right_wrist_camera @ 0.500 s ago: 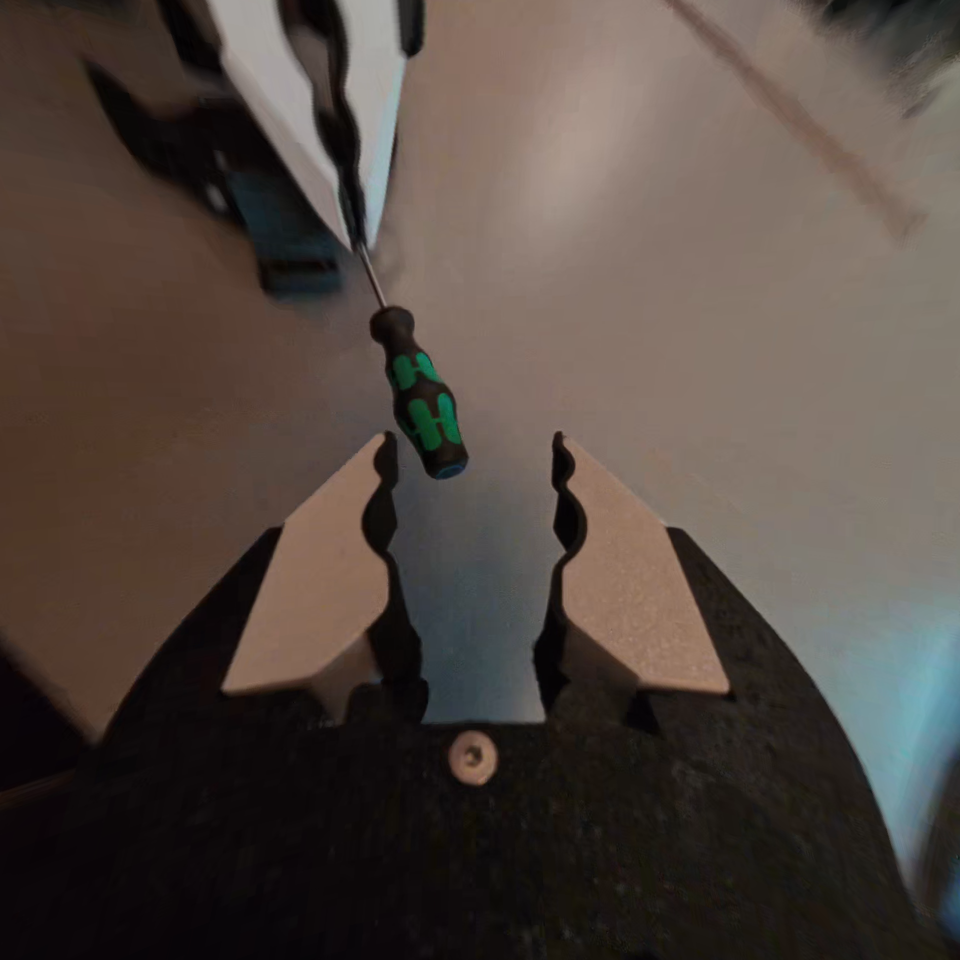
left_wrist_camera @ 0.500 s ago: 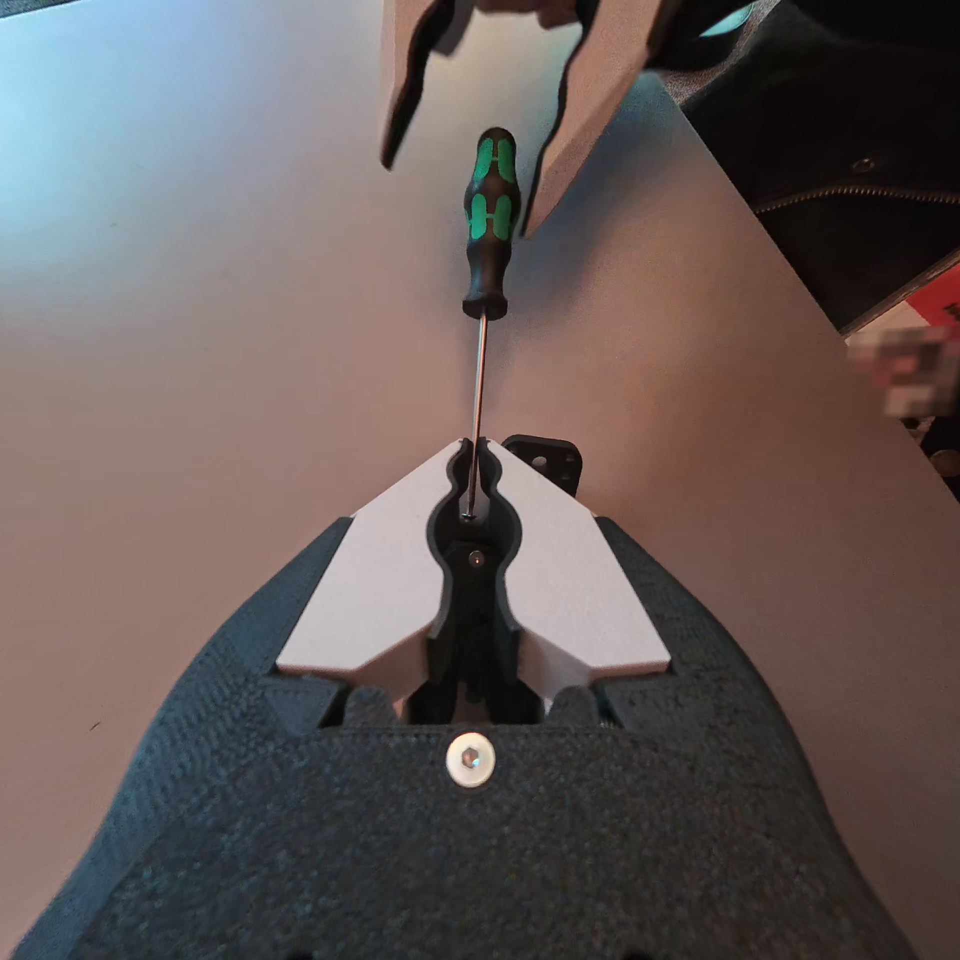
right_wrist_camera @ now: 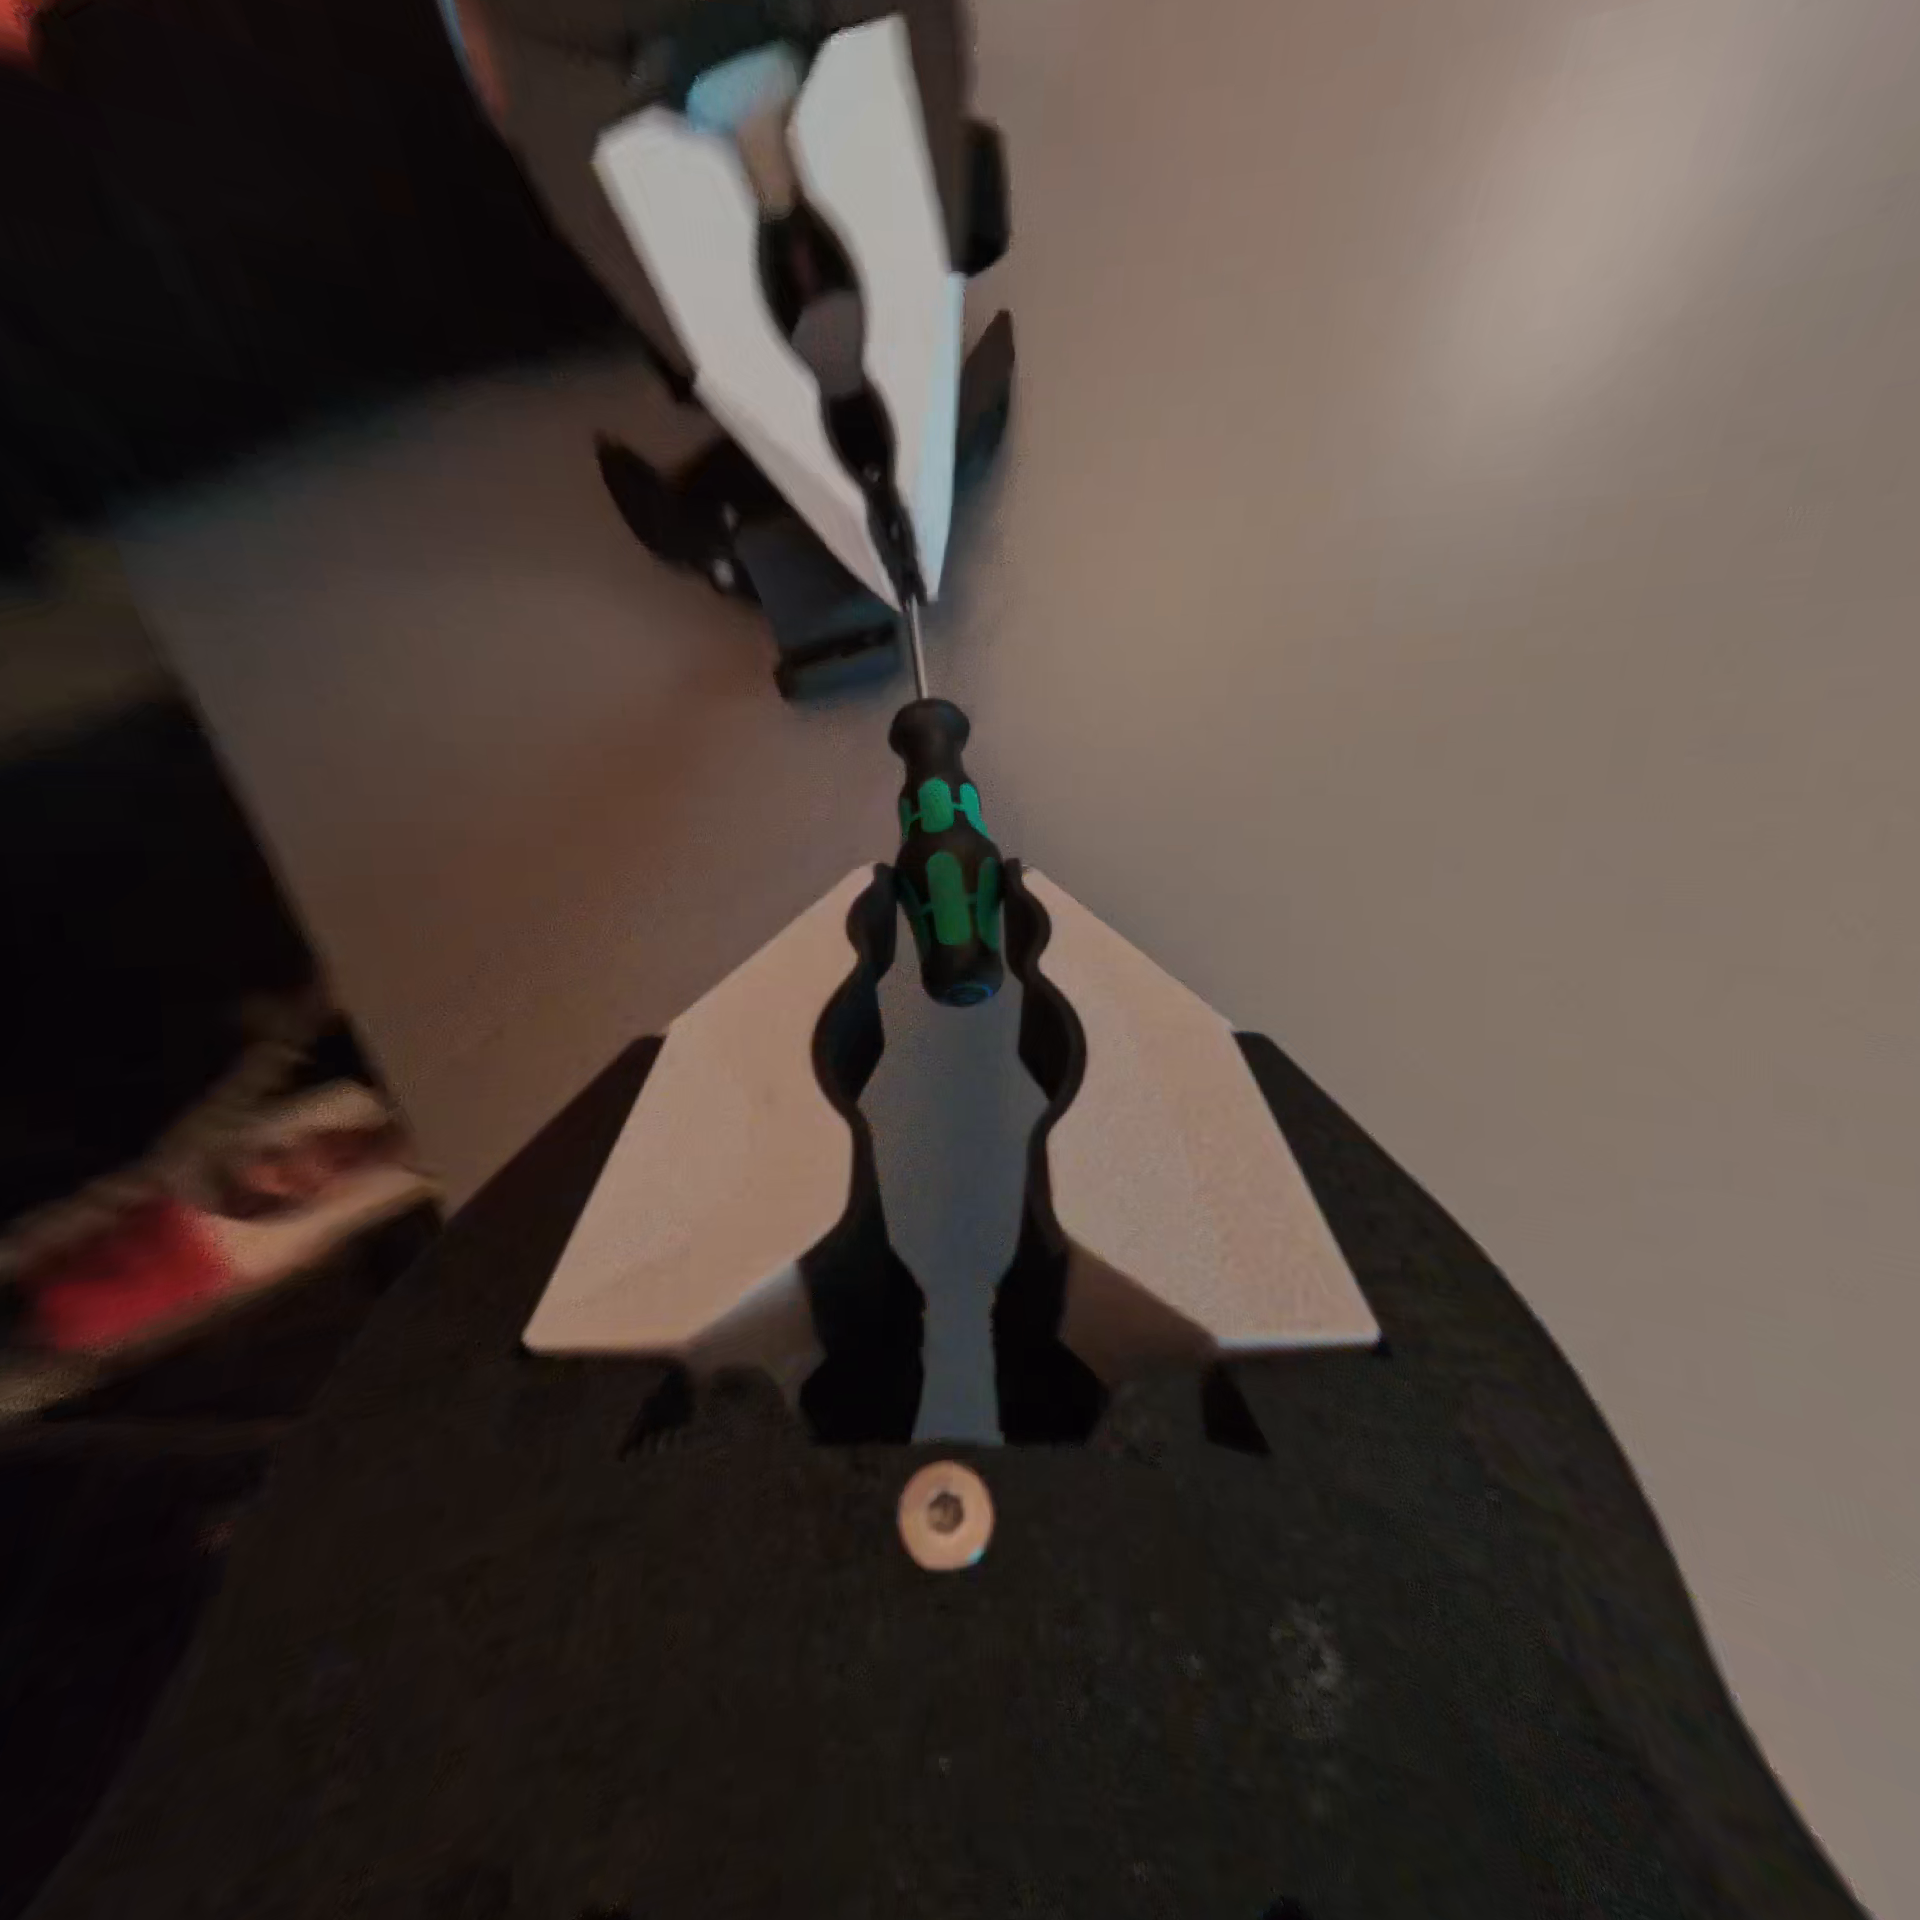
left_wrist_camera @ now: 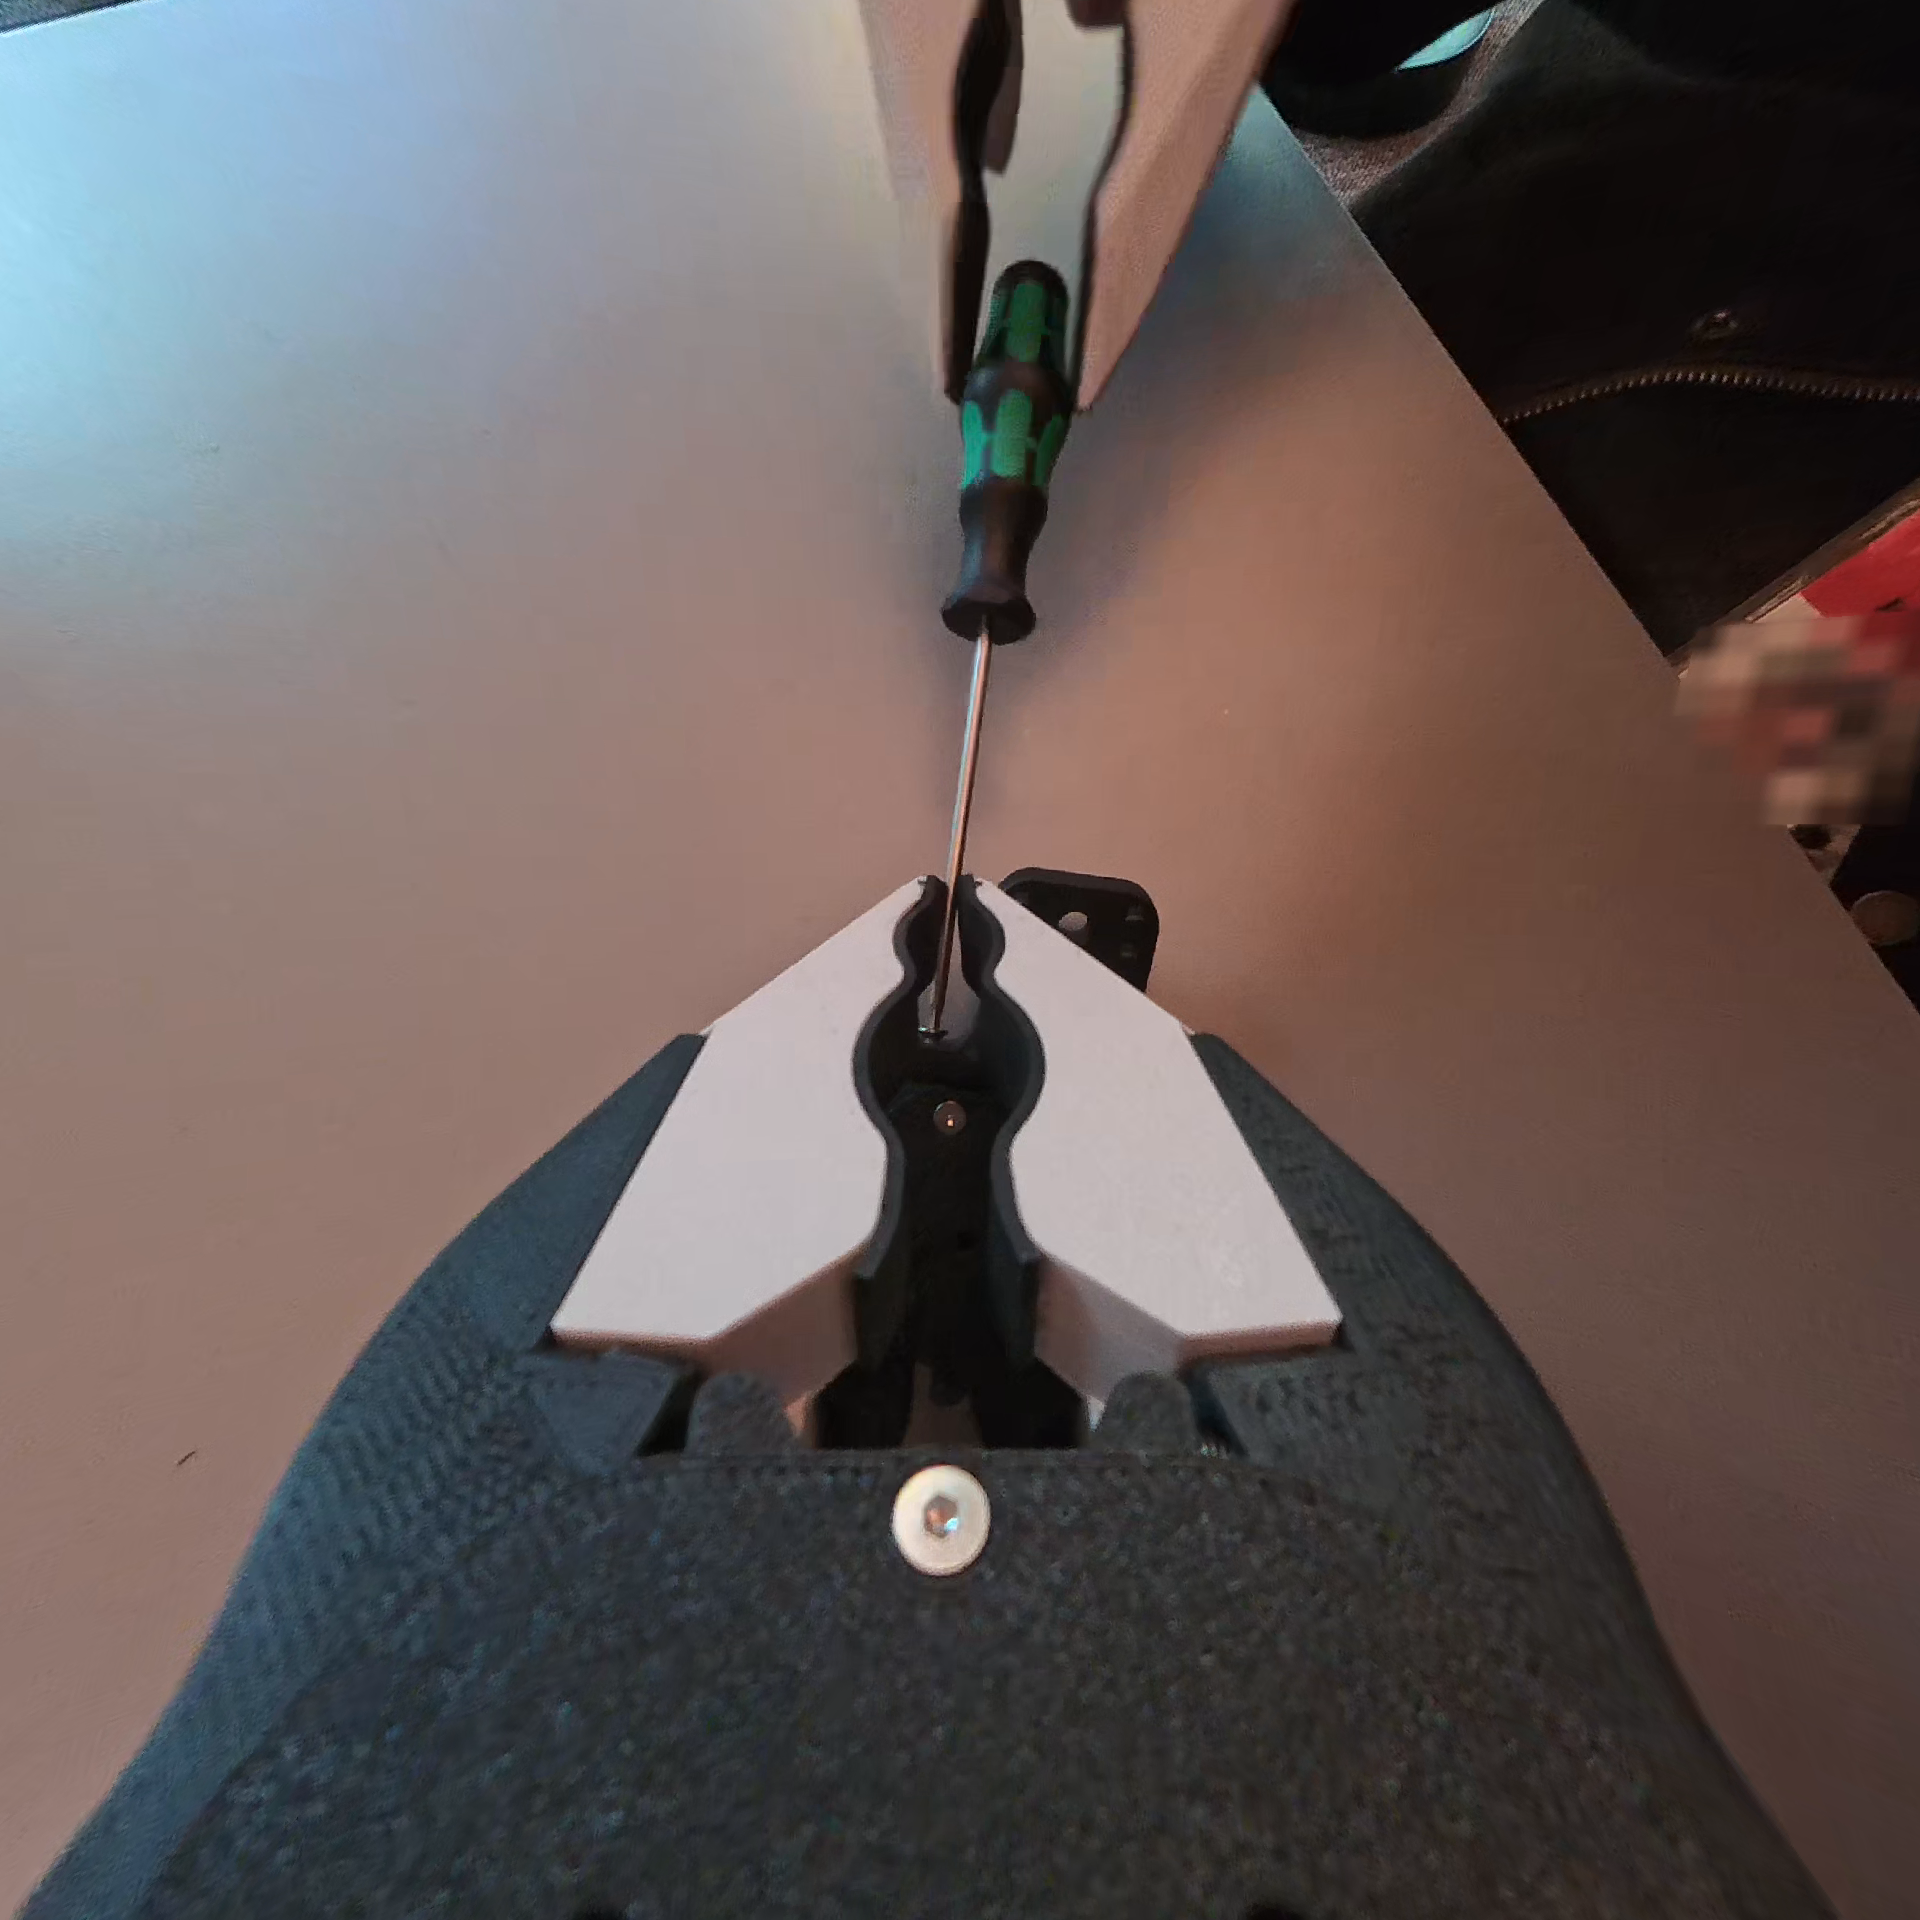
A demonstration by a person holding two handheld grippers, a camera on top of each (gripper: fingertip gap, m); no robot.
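Green and black, the screwdriver hangs in the air above the pale table, stretched between the two grippers. Its thin steel shaft runs into the left gripper, whose white fingers are pressed nearly together on the shaft, with the tip showing in the hollow between them. Inside that same gripper, farther back, sits a dark part with a small bright screw head; what it is I cannot tell.

At the other end, the right gripper has its fingertips on either side of the fat part of the handle. Its jaws are clenched on the handle there, and the handle's butt end points back into the gap between the fingers.

From the right wrist view the left gripper appears farther off, blurred, pinched on the shaft just above the handle's neck. A black bracket with small holes lies on the table just behind the left gripper's fingers. Off the table's far right edge is dark fabric with a zip.
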